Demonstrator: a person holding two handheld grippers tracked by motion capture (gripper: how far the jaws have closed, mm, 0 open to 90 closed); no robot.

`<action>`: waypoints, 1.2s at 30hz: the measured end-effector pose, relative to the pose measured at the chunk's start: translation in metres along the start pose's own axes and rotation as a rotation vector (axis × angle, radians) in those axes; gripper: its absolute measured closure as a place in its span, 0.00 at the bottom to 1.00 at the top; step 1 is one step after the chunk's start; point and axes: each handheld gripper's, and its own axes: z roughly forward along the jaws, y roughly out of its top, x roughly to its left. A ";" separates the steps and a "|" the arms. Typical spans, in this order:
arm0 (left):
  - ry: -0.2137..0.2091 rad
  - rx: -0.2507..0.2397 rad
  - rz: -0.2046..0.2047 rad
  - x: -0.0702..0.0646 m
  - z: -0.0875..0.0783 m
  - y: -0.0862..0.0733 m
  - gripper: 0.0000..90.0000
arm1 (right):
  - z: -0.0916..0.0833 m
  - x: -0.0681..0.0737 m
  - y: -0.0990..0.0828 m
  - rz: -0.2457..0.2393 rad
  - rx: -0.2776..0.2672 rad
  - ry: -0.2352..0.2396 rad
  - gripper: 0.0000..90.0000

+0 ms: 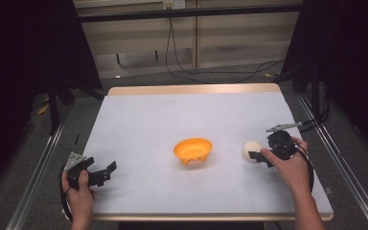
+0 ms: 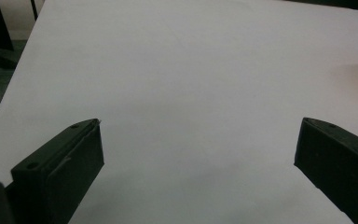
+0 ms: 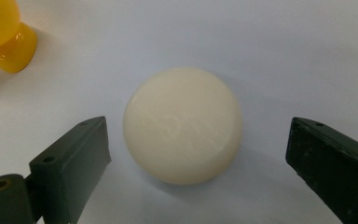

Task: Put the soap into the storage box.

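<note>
An orange bowl (image 1: 193,150) stands near the middle of the white table (image 1: 172,120); its foot shows at the top left of the right gripper view as the bowl (image 3: 4,39). A cream-coloured round ball (image 1: 252,150) lies to the bowl's right. My right gripper (image 1: 258,154) is open at the ball, a jaw on either side of the ball (image 3: 182,124) with a gap on both sides. My left gripper (image 1: 103,171) rests open at the table's front left, with bare table between its jaws (image 2: 198,154).
Metal rails (image 1: 43,158) run along both sides of the table. Dark curtains and stands flank it, and cables (image 1: 182,67) lie on the floor behind the far edge. The table's wooden front edge (image 1: 201,216) lies close to both hands.
</note>
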 end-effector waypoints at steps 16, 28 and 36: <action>0.002 -0.002 -0.004 0.000 0.000 0.000 0.01 | 0.014 0.008 0.007 0.025 0.006 -0.016 0.11; 0.003 0.005 0.004 0.001 0.000 0.000 0.01 | 0.023 0.010 0.008 0.039 0.035 -0.030 0.25; 0.005 0.005 0.002 0.001 0.000 0.000 0.01 | 0.025 0.010 0.007 0.045 0.046 -0.032 0.26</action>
